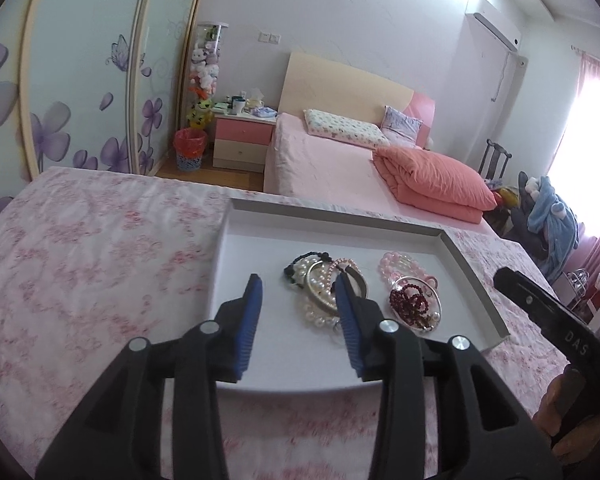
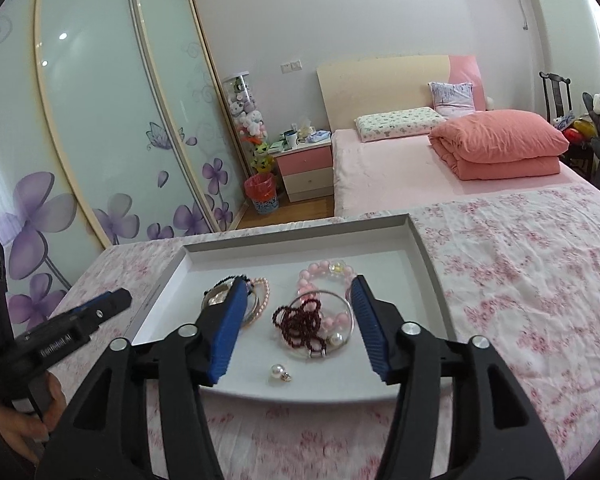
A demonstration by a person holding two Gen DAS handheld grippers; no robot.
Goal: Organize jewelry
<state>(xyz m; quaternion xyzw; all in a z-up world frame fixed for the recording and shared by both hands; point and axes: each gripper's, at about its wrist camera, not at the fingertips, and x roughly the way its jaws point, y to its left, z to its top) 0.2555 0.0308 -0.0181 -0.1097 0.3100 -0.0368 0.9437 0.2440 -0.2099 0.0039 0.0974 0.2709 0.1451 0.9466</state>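
Note:
A shallow white tray [image 1: 476,280] [image 2: 428,264] lies on a pink floral cloth and holds jewelry. On its left is a heap of pearl strands and silver bangles [image 1: 320,280] [image 2: 256,304]. On its right are a pink bead bracelet [image 1: 400,266] [image 2: 320,276], a dark red bead string [image 1: 410,302] [image 2: 300,322] inside a silver bangle, and a loose pearl pendant [image 2: 278,372]. My left gripper [image 1: 298,284] is open above the tray's left side, empty. My right gripper [image 2: 298,288] is open over the red beads, empty.
The floral cloth [image 1: 80,260] covers the table around the tray. Beyond it are a pink bed [image 1: 332,160] with a folded coral quilt [image 1: 436,184], a nightstand [image 1: 242,136], a red bin [image 1: 188,148] and wardrobe doors with purple flowers [image 2: 80,120].

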